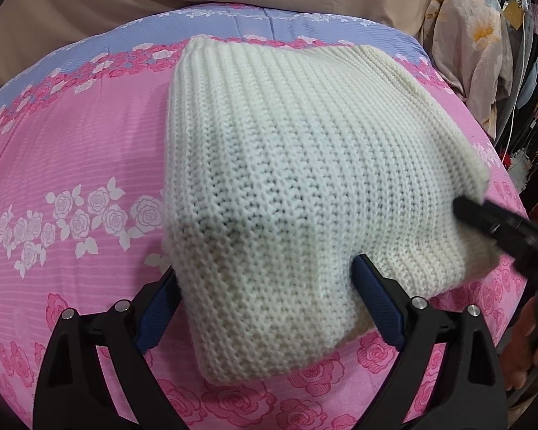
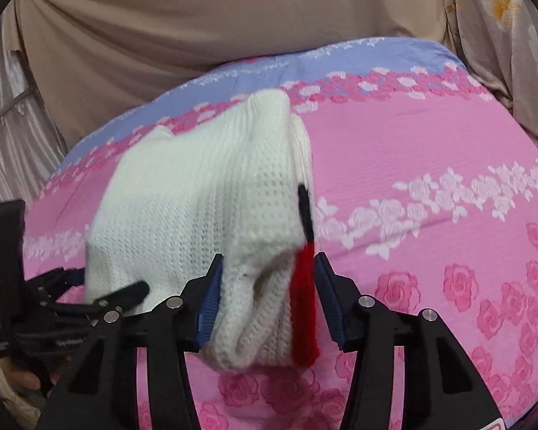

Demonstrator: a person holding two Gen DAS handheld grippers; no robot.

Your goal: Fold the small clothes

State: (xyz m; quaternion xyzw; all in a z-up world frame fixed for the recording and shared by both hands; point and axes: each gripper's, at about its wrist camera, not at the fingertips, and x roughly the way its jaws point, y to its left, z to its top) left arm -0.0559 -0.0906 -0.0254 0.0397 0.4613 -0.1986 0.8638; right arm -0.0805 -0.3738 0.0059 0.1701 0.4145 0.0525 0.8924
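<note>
A white knitted garment (image 1: 305, 165) lies partly folded on the pink rose-patterned bedspread (image 1: 71, 150). My left gripper (image 1: 265, 272) has its blue-padded fingers (image 1: 376, 304) wide apart, with the garment's near fold between them. In the right wrist view the same garment (image 2: 204, 215) shows a red and black trim (image 2: 305, 308). My right gripper (image 2: 267, 268) also stands apart around the near end of the garment, and it shows as a black tip in the left wrist view (image 1: 491, 222). The left gripper shows at the left edge of the right wrist view (image 2: 122, 295).
The bedspread has a lilac band (image 1: 233, 21) at the far edge. A beige sheet (image 2: 197, 18) hangs behind the bed. A floral cloth (image 1: 462, 36) and hanging clothes and cables (image 1: 527, 71) stand at the right. The person's hand (image 1: 531, 340) shows at the lower right.
</note>
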